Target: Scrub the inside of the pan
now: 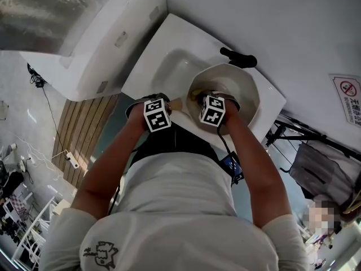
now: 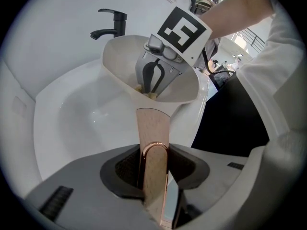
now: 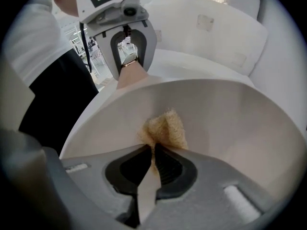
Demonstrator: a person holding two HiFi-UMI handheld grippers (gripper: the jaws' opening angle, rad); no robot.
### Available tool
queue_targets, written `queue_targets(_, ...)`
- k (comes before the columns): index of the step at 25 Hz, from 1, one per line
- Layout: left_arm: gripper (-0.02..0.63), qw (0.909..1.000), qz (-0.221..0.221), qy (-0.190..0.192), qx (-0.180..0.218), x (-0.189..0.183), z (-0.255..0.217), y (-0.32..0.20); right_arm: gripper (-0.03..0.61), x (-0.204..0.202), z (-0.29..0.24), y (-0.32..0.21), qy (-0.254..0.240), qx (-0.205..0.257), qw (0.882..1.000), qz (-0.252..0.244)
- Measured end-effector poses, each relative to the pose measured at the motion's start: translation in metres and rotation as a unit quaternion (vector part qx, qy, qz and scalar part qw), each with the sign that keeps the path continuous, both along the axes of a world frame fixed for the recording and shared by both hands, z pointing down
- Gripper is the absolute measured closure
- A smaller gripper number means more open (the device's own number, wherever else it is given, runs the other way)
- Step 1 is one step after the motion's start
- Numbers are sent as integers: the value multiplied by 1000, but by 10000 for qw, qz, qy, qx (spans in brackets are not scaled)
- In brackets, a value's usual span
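Note:
A cream pan (image 1: pixel 240 86) rests over the right side of a white sink (image 1: pixel 169 66). Its wooden handle (image 2: pixel 152 138) runs toward me, and my left gripper (image 2: pixel 154 169) is shut on it, jaws pressed against both sides. My right gripper (image 3: pixel 154 158) points steeply down into the pan (image 3: pixel 216 114) and is shut on a folded tan scrubbing cloth (image 3: pixel 165 128), which lies against the pan's inner wall. In the left gripper view the right gripper (image 2: pixel 156 75) stands inside the pan (image 2: pixel 124 61). Both marker cubes show in the head view, the left gripper (image 1: pixel 157 114) beside the right gripper (image 1: pixel 213 110).
A black faucet (image 1: pixel 238 57) stands at the sink's back edge, behind the pan. A white toilet-like fixture (image 1: pixel 84 44) sits left of the sink. Wooden floor slats (image 1: pixel 84 140) lie below it. A dark rack (image 1: pixel 316 145) is at the right.

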State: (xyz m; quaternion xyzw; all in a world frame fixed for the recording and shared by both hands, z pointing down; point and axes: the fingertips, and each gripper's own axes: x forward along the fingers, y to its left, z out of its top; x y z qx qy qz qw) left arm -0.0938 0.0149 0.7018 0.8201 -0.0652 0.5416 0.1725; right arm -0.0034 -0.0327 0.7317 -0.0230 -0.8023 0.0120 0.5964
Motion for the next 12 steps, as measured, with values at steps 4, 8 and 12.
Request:
queue_targets(4,468,10000,1,0,-7,1,0,0,554,5,2,14,25,-249,9997,19)
queue_targets(8,468,10000,-1,-13,-5,0,0,0,555,12,3,31,62,-817,9965,149)
queue_targets(12,468,10000,28,3,-17,1,0,1,555,26,4,47,292,-1355,9896,372)
